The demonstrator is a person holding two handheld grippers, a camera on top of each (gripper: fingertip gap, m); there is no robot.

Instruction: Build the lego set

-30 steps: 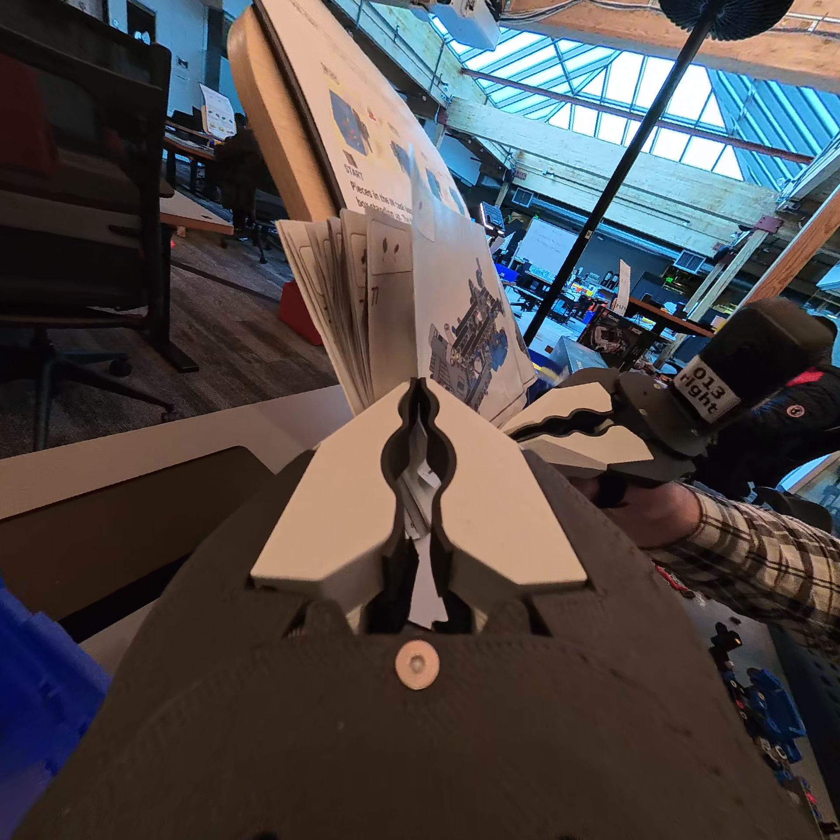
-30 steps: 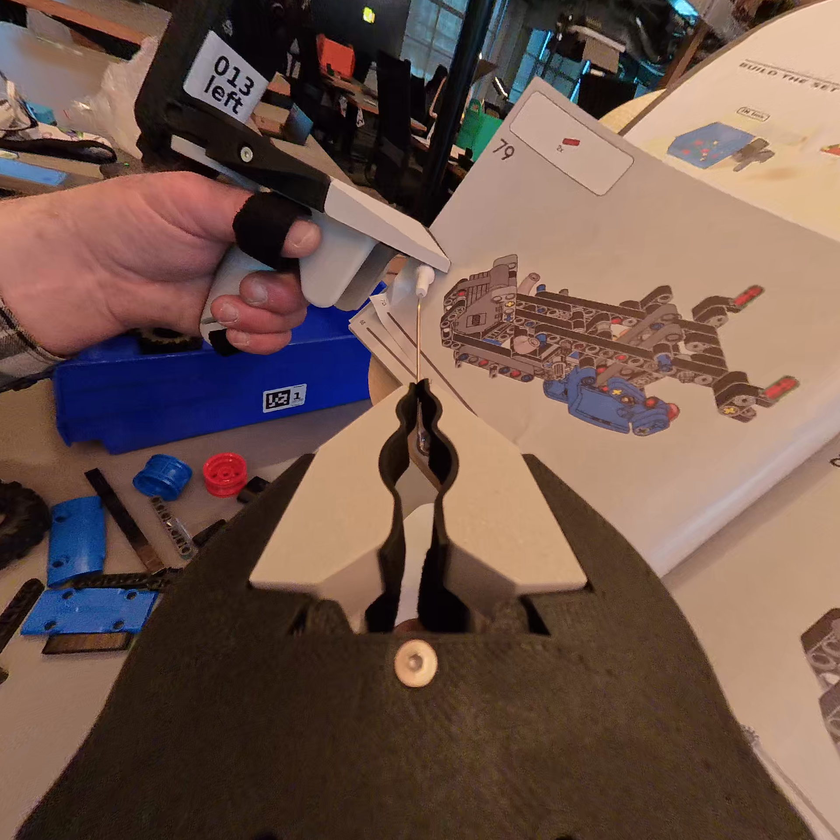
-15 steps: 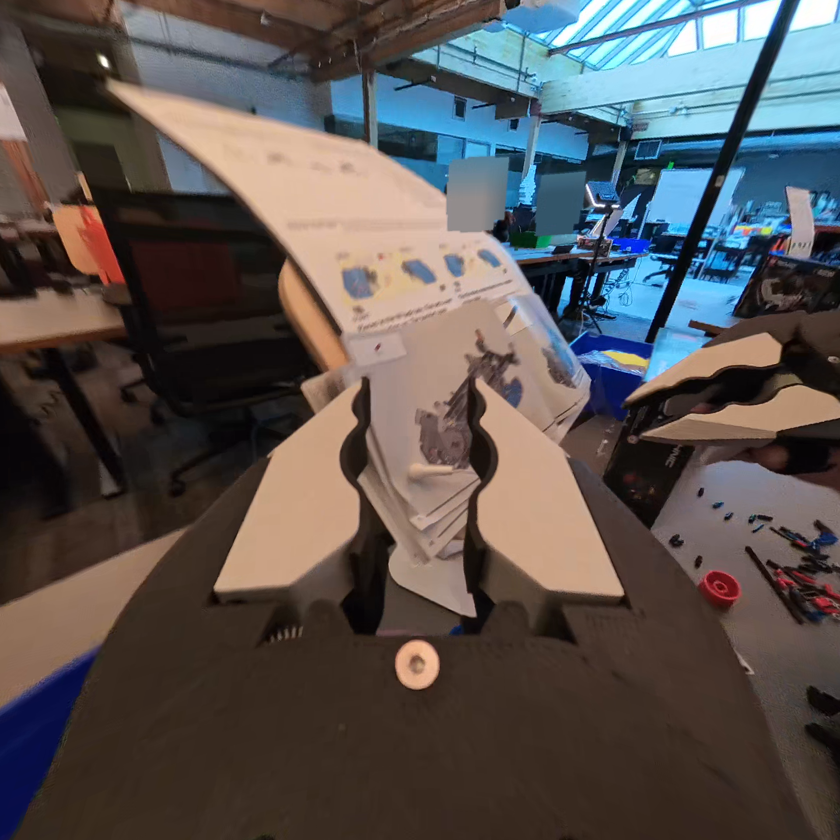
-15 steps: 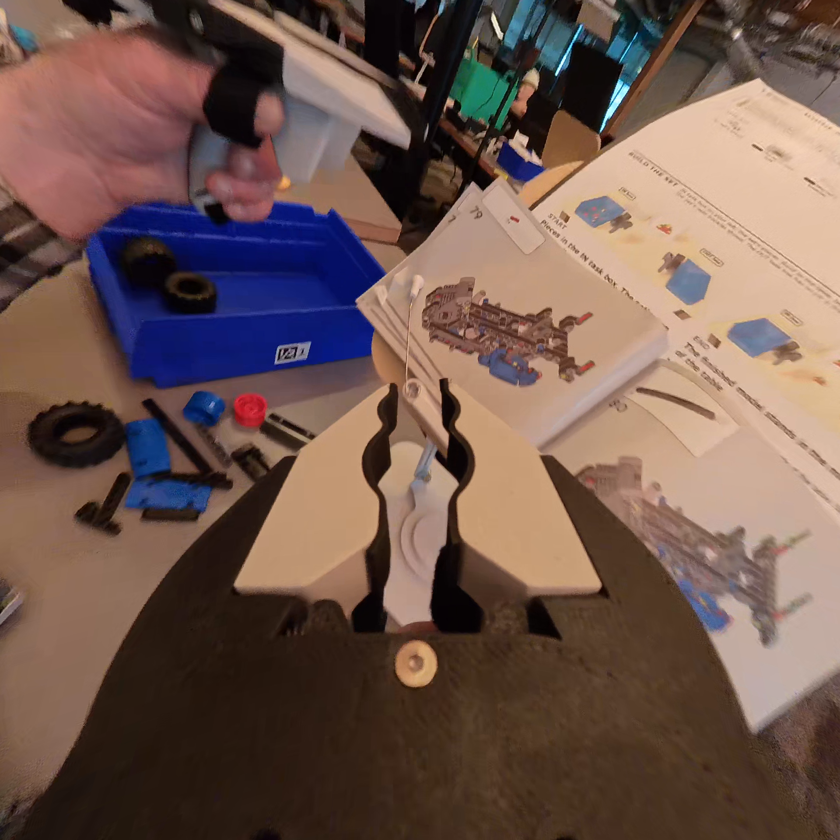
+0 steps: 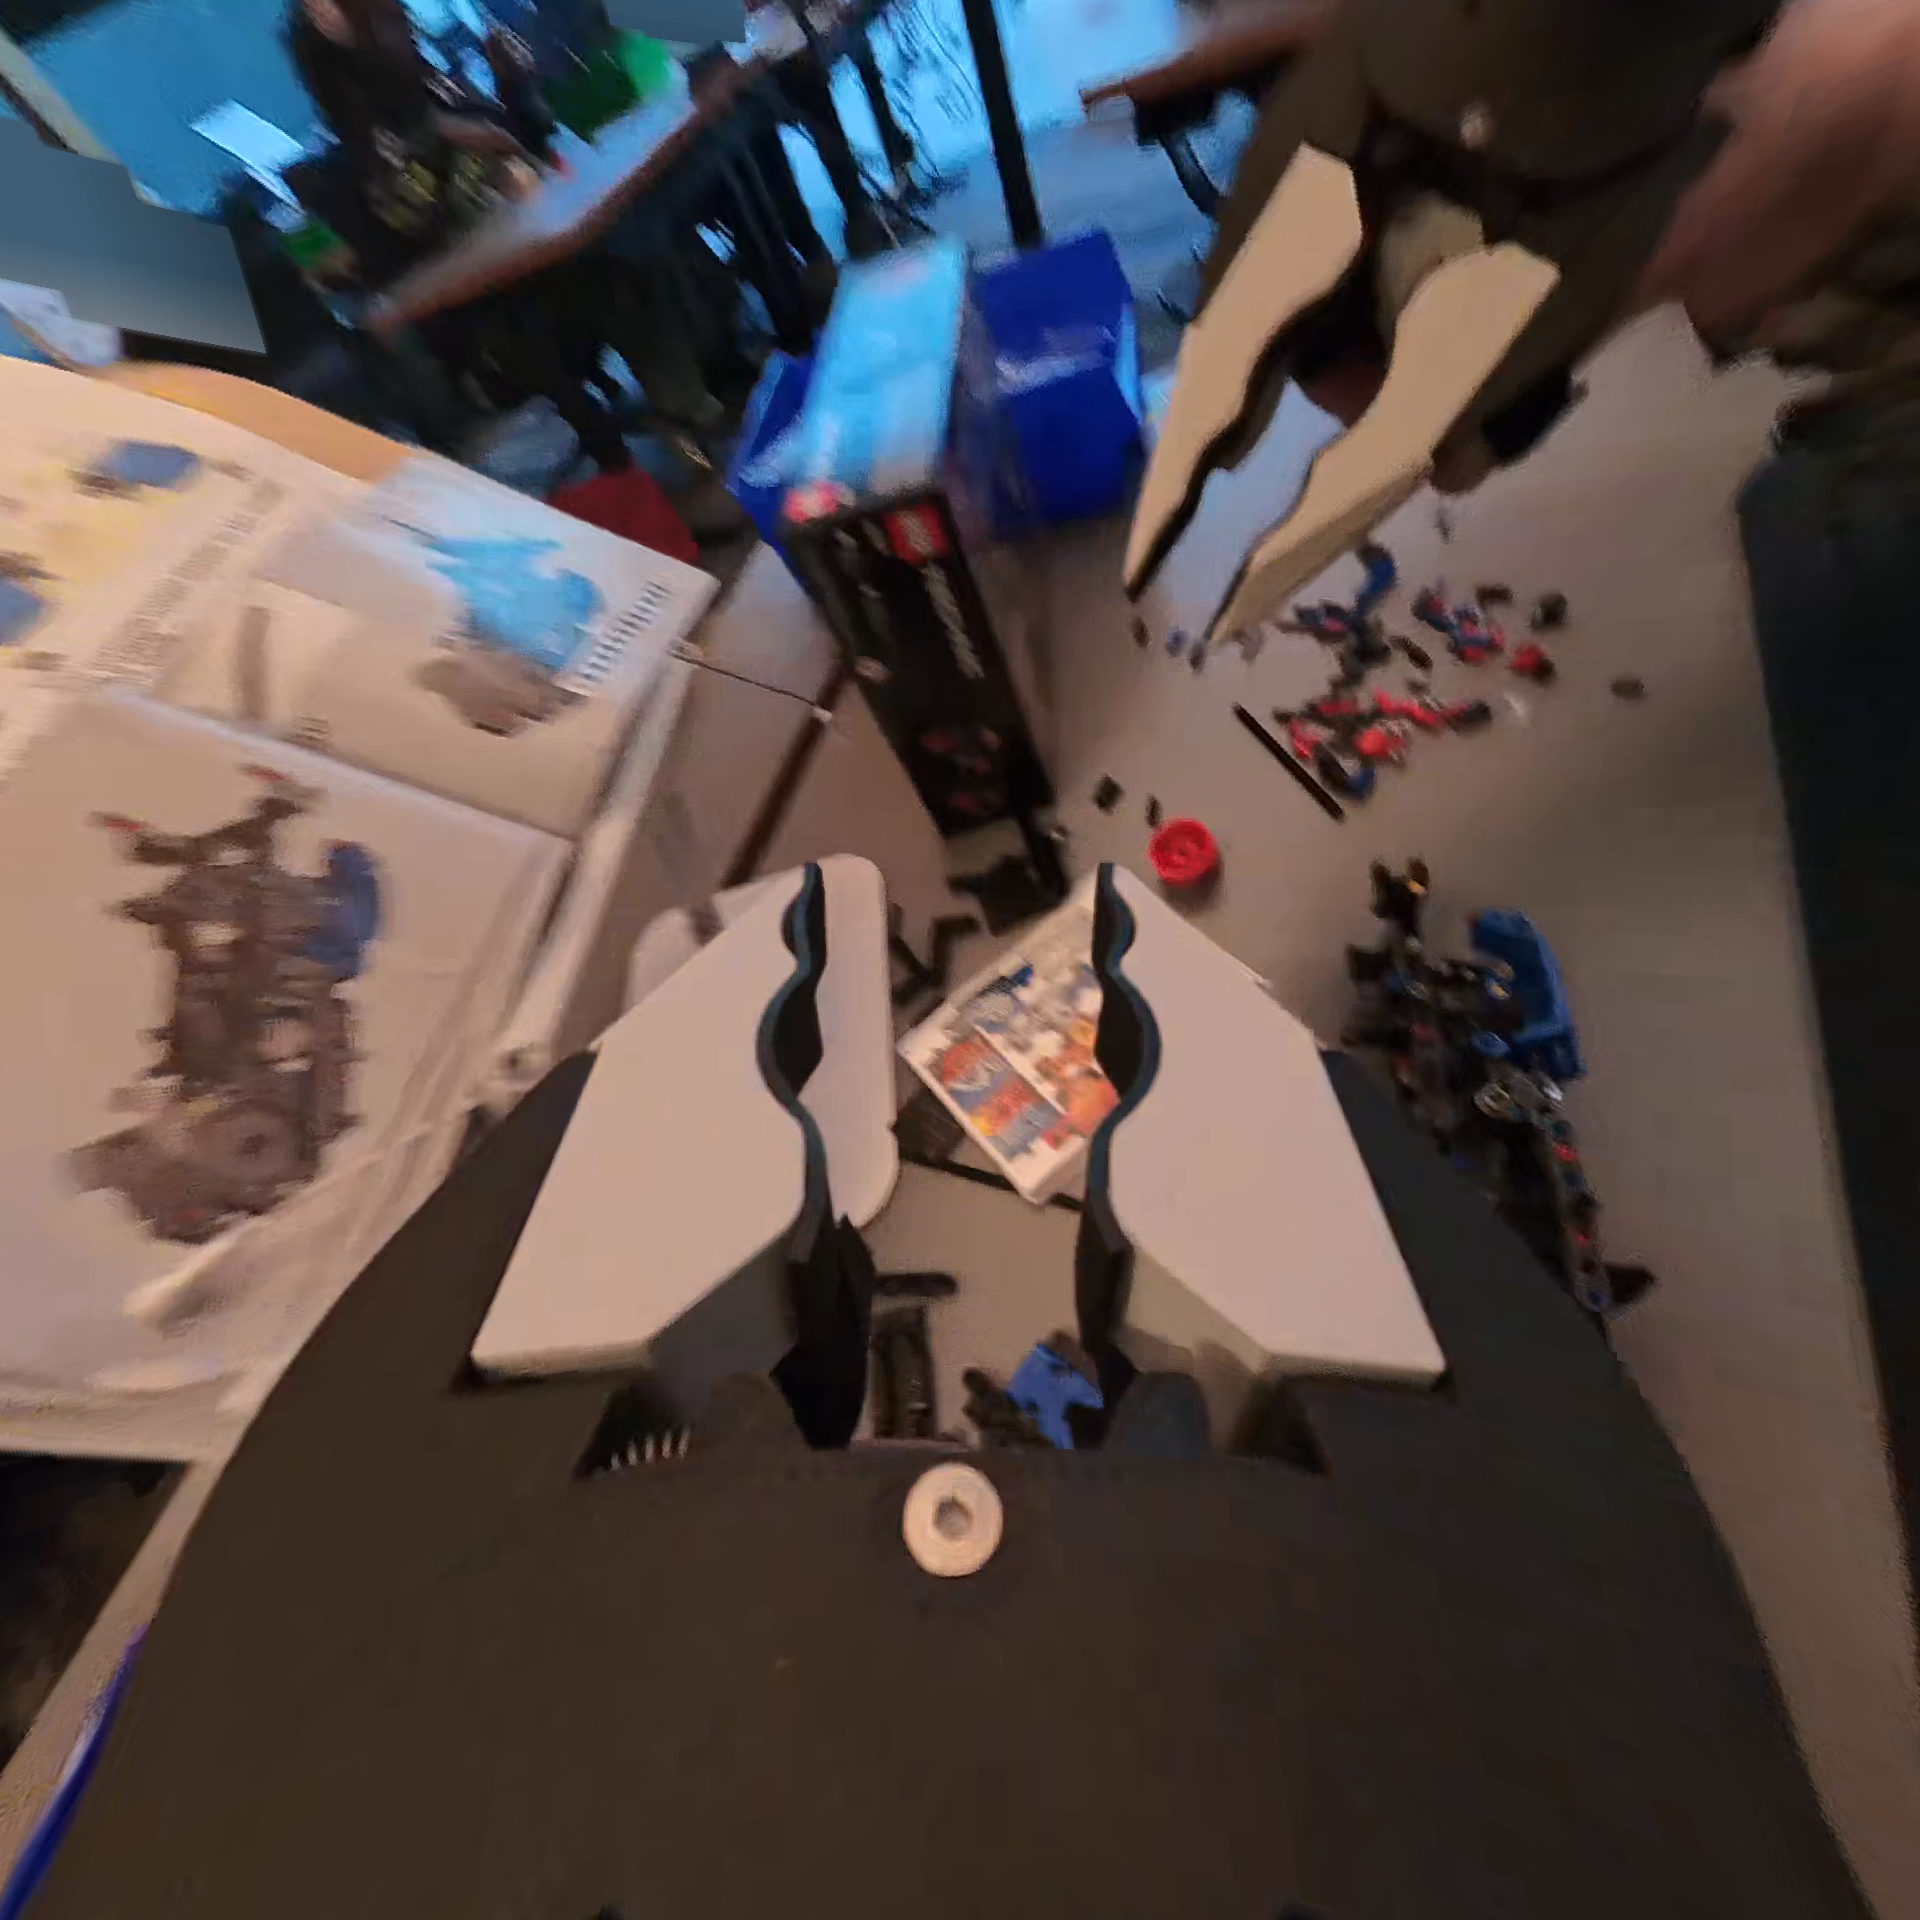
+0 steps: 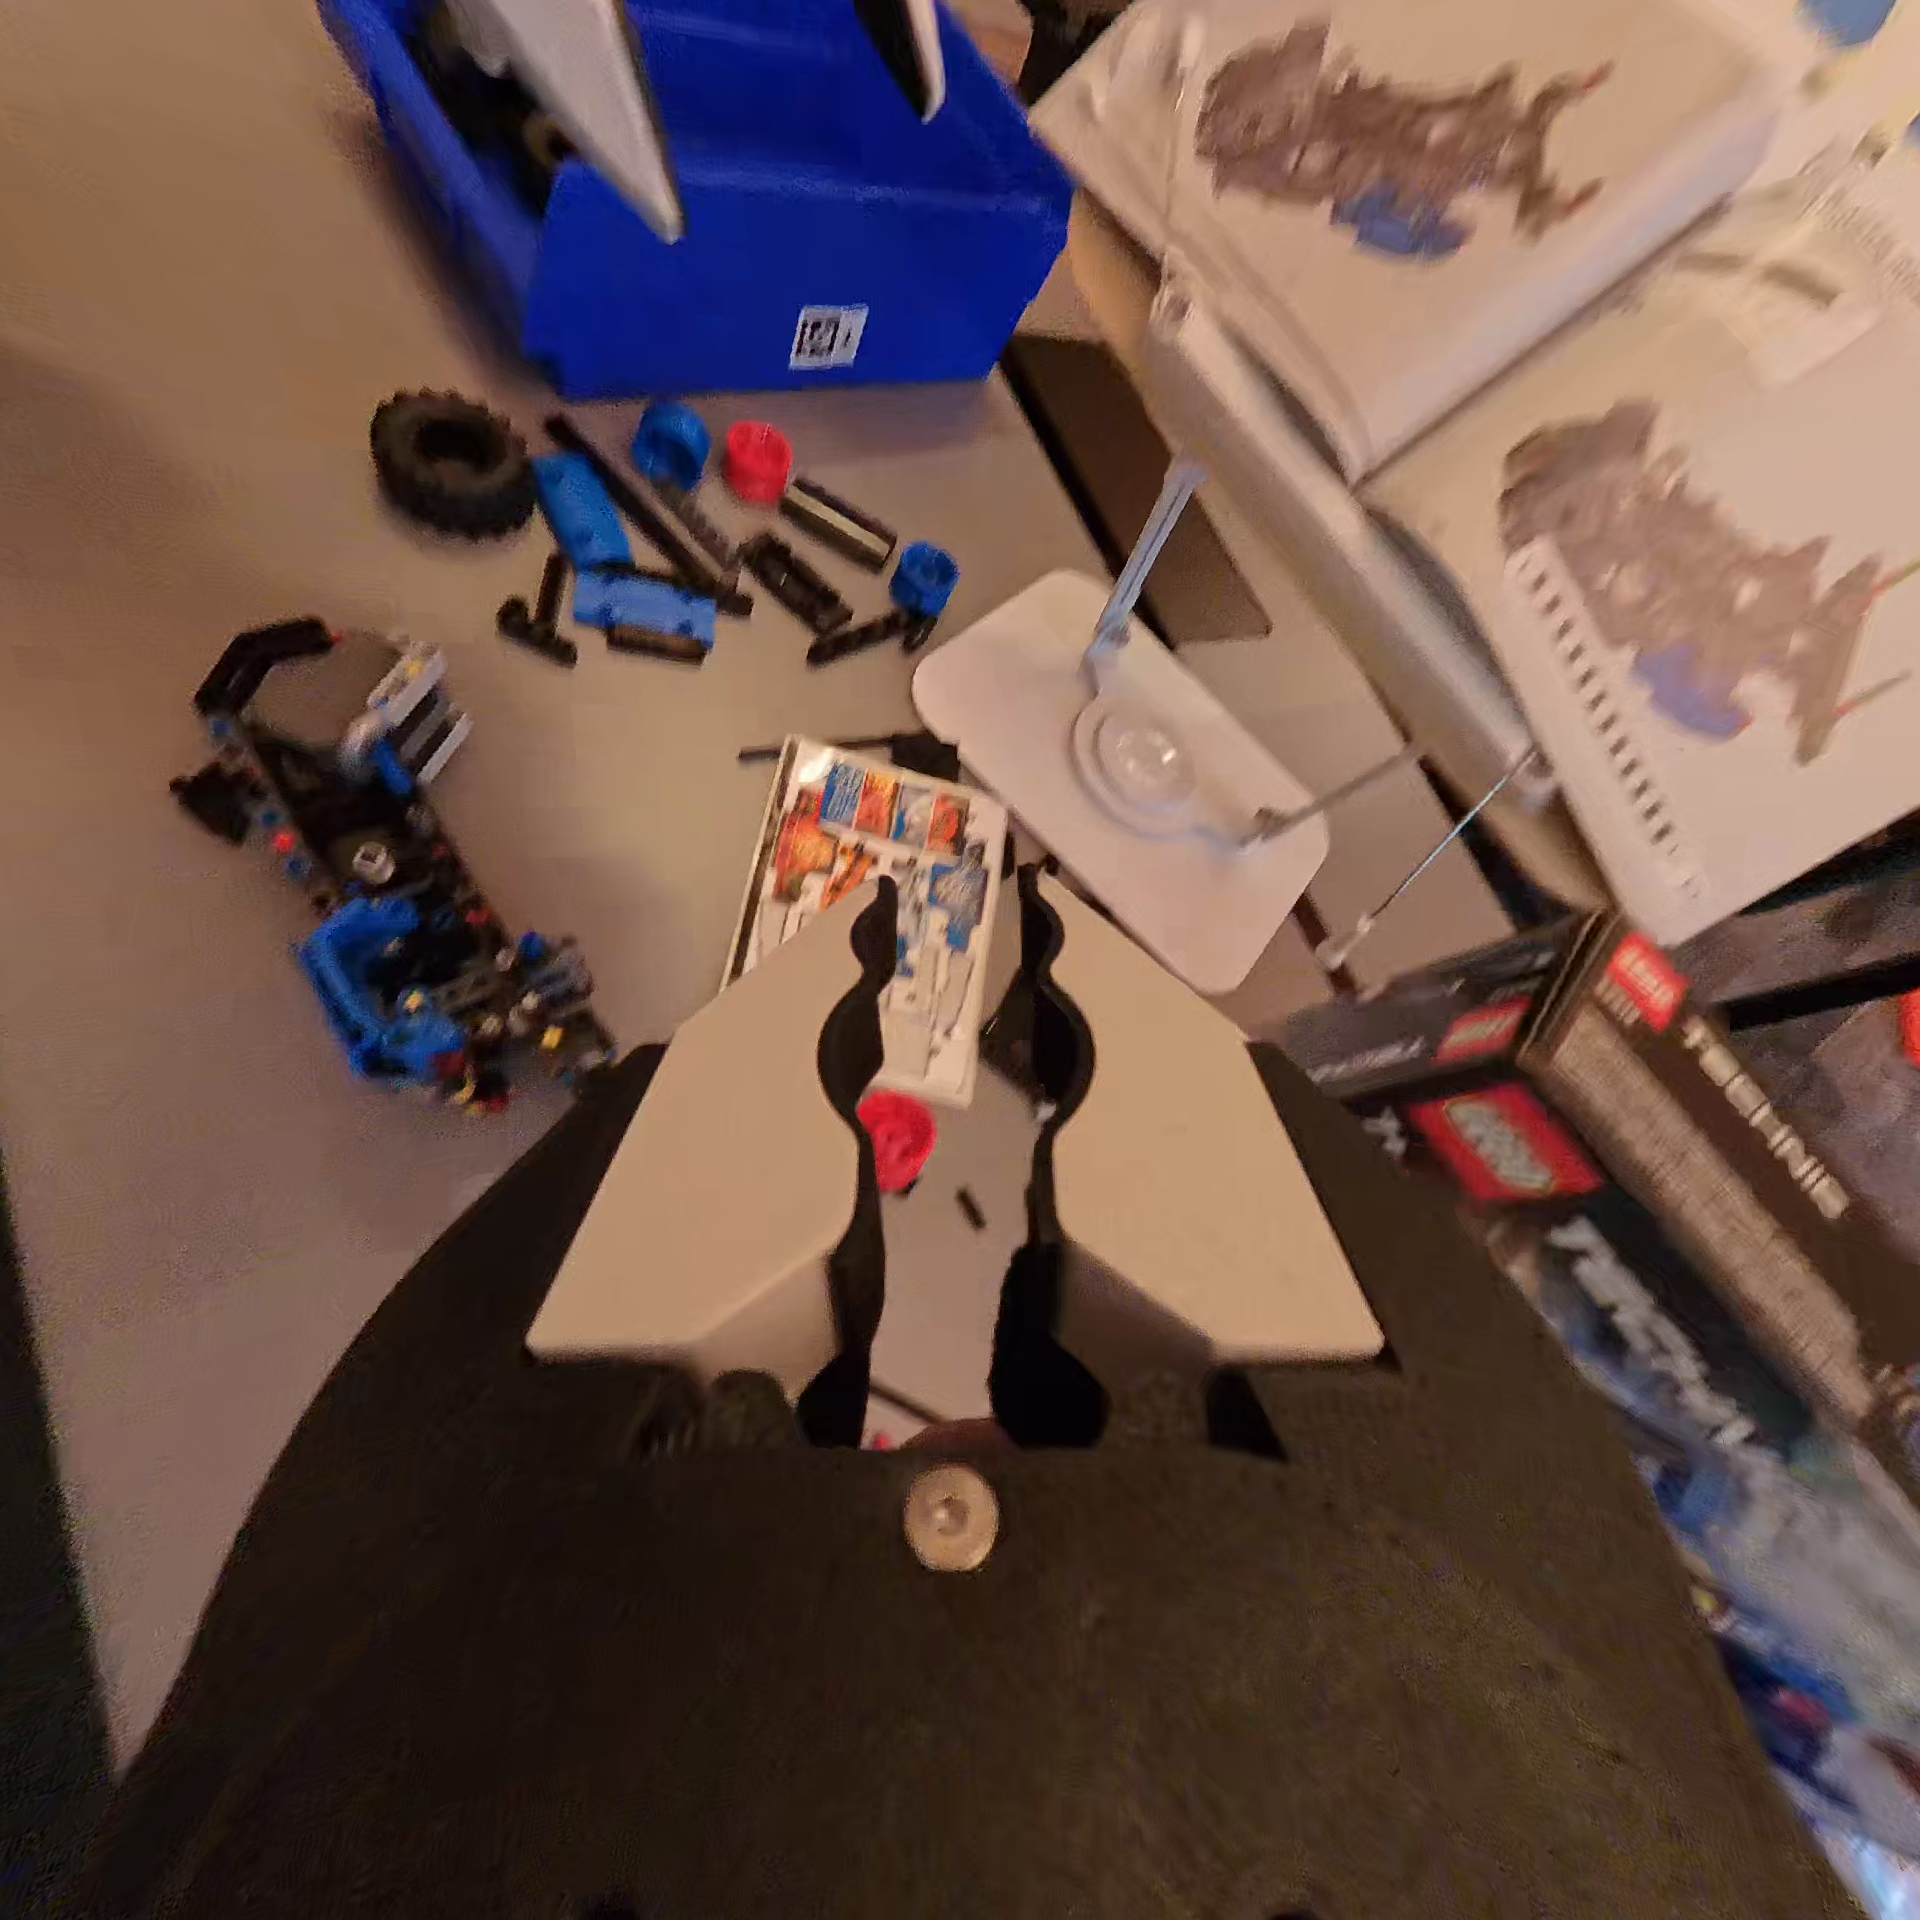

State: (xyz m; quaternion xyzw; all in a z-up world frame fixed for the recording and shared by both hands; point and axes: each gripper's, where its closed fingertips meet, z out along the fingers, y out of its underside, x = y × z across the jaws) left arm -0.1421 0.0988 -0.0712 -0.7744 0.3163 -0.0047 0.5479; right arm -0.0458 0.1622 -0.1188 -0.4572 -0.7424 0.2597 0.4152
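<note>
Overhead, both grippers: left gripper fingers wide apart, empty; right gripper fingers parted, empty, above the sticker sheet on the table. Half-built model lying left of the sheet. Printed black box, blue bin with a code tag only in right view.

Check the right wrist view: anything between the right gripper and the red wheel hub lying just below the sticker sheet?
Nothing visible. The right gripper is open above the red round wheel hub, which shows in the gap between its fingers. The colourful sticker sheet lies flat beside the hub, not over it.
</note>
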